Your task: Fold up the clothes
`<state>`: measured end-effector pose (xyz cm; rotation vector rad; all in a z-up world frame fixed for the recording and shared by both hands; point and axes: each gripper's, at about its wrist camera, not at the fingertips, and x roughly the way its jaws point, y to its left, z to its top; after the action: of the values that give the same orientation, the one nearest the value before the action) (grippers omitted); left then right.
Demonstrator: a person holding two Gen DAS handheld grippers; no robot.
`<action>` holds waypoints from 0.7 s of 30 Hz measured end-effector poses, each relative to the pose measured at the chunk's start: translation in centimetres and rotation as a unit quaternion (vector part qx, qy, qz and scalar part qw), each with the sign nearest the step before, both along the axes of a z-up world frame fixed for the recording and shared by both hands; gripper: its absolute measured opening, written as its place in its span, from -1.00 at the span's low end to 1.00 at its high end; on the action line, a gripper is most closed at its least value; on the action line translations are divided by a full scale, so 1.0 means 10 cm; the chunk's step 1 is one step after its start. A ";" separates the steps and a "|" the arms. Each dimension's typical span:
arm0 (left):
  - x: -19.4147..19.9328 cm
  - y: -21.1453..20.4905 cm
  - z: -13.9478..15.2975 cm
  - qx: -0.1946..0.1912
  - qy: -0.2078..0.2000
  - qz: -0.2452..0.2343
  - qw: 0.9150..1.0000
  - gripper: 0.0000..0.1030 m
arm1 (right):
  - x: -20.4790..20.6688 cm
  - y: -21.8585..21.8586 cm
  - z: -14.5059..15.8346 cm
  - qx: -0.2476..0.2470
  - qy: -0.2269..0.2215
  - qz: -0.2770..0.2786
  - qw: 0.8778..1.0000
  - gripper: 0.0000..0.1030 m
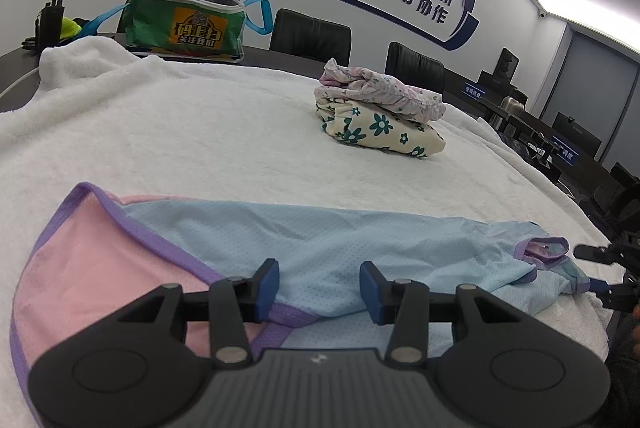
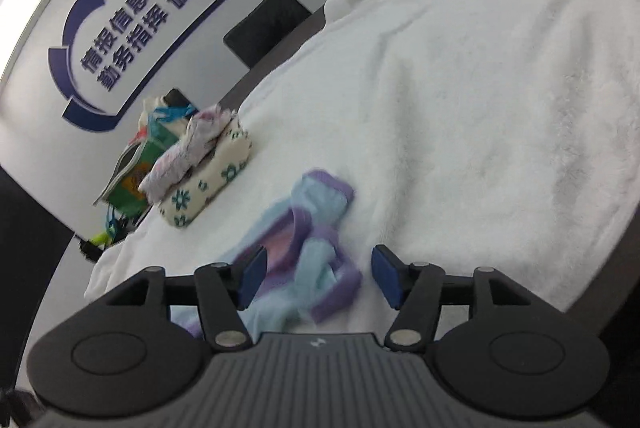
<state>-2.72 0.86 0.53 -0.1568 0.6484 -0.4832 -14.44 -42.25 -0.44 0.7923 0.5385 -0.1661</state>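
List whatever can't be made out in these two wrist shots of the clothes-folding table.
- Pastel blue, pink and purple mesh garment: its near edge is hidden behind the left claw in the left wrist view, and it is motion-blurred in the right wrist view.
- Green zip bag: contents mostly hidden by its rim in the left view.
- Folded floral clothes stack: number of pieces unclear.

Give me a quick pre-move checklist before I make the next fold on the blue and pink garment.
1. Garment lying on the white towel: ok.
2. Garment smoothed flat: not ok, the sleeve end is bunched.
3. Left gripper open over the cloth, pads not pressing: ok.
4. Right gripper open at the sleeve end: ok.
5. Folded stack apart from the garment: ok.
6. Right view sharp enough to aim: not ok, blurred.
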 end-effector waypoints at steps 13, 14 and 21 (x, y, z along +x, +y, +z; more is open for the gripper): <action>-0.01 0.02 0.00 -0.008 0.001 0.000 1.000 -0.15 | 0.39 0.68 -0.01 -0.180 0.019 0.007 0.984 -0.84; -0.02 0.02 0.00 -0.009 0.001 0.000 1.000 -0.15 | 0.41 0.72 -0.02 -0.203 0.020 0.010 0.979 -0.86; -0.04 0.05 0.00 -0.019 -0.002 0.010 1.000 -0.15 | 0.34 0.98 0.17 -0.304 -0.016 0.022 0.952 -0.89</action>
<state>-3.07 1.38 0.57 -0.1982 0.6342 -0.4772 -11.01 -32.43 1.30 0.1807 0.4381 -0.2616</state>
